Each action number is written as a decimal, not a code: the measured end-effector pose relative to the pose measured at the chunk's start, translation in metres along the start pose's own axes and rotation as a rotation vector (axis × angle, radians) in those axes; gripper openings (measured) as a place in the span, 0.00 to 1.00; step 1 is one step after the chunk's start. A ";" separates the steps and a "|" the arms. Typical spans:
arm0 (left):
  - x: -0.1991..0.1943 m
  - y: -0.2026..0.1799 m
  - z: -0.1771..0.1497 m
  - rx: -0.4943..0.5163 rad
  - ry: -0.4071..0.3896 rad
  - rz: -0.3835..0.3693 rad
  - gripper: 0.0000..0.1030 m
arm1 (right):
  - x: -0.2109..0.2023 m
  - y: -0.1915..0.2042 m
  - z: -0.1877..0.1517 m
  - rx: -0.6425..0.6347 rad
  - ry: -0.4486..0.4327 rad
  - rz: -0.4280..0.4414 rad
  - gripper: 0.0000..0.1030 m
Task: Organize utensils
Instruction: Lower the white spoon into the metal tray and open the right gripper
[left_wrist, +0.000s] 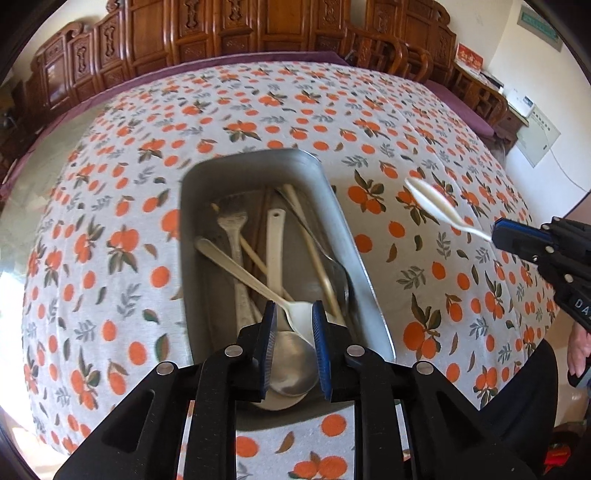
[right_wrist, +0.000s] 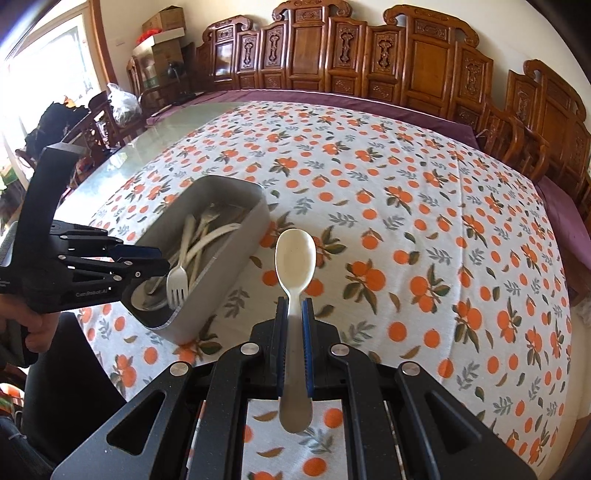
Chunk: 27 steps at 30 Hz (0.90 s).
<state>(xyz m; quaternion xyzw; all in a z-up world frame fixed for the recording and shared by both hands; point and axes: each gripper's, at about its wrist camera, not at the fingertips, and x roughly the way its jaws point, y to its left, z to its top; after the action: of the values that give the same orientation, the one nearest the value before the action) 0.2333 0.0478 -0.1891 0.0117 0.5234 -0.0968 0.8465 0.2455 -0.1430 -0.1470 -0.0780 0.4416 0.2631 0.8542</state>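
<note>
- Right gripper (right_wrist: 293, 314) fingers are clenched on the handle of a cream plastic spoon (right_wrist: 294, 258), bowl forward, held in the air over the orange-print tablecloth (right_wrist: 443, 221), clear of the grey rectangular metal tray (right_wrist: 218, 273).
- Left gripper (left_wrist: 293, 317) fingers are parted, straddling a white spoon's bowl (left_wrist: 301, 317) in the tray's near end; whether the pads touch it I can't tell.
- Other utensils lie jumbled in the tray: a cream fork (right_wrist: 177, 282), chopsticks (left_wrist: 314, 243), steel spoons.
- Step in hand, I judge: setting spoons out on the cloth. I'd lower the right one flat, well apart from the tray, before letting go.
- Left gripper is pitched down into the tray; right is roughly level, pointing across the table.
</note>
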 end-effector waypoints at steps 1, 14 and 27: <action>-0.004 0.003 -0.001 -0.007 -0.008 0.002 0.18 | 0.001 0.003 0.002 -0.003 -0.003 0.003 0.09; -0.034 0.036 -0.009 -0.059 -0.061 0.040 0.27 | 0.029 0.052 0.038 -0.004 -0.005 0.076 0.09; -0.054 0.068 -0.021 -0.120 -0.089 0.078 0.42 | 0.091 0.096 0.065 0.101 0.040 0.075 0.09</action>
<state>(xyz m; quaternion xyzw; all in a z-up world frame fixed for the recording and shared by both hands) 0.2035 0.1255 -0.1559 -0.0229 0.4893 -0.0327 0.8712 0.2849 -0.0033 -0.1708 -0.0235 0.4739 0.2704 0.8377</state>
